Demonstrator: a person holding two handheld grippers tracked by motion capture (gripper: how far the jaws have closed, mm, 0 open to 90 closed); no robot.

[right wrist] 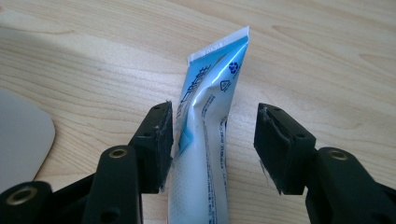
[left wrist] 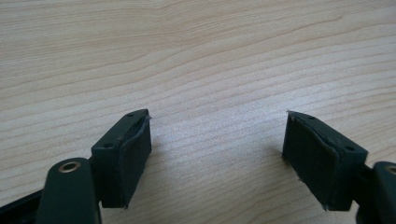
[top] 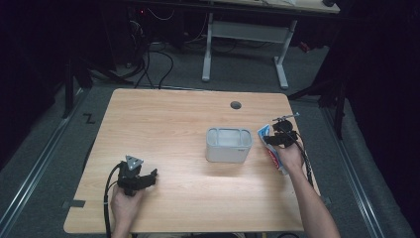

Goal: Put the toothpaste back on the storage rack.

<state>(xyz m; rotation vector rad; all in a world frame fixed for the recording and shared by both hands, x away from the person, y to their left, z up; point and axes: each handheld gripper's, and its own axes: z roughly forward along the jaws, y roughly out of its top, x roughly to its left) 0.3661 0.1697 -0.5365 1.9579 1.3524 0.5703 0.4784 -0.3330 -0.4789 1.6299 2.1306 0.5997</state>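
A blue and white tube (top: 274, 154) lies flat near the table's right edge, its crimped end (right wrist: 219, 44) pointing away from me. My right gripper (top: 277, 130) is low over it and the tube (right wrist: 212, 88) runs between the two open jaws. The left pad (right wrist: 161, 144) is at the tube's side, while the right pad (right wrist: 275, 149) stands apart from it with bare wood between. My left gripper (top: 148, 177) rests on the table at the front left. Its jaws are wide open (left wrist: 217, 149) with nothing but wood between them.
A pale grey rectangular container (top: 228, 153) stands at the table's middle, just left of the tube; its rounded corner (right wrist: 21, 140) shows in the right gripper view. A round cable hole (top: 236, 105) sits near the wooden table's (top: 163, 119) far edge. Another desk's legs stand beyond.
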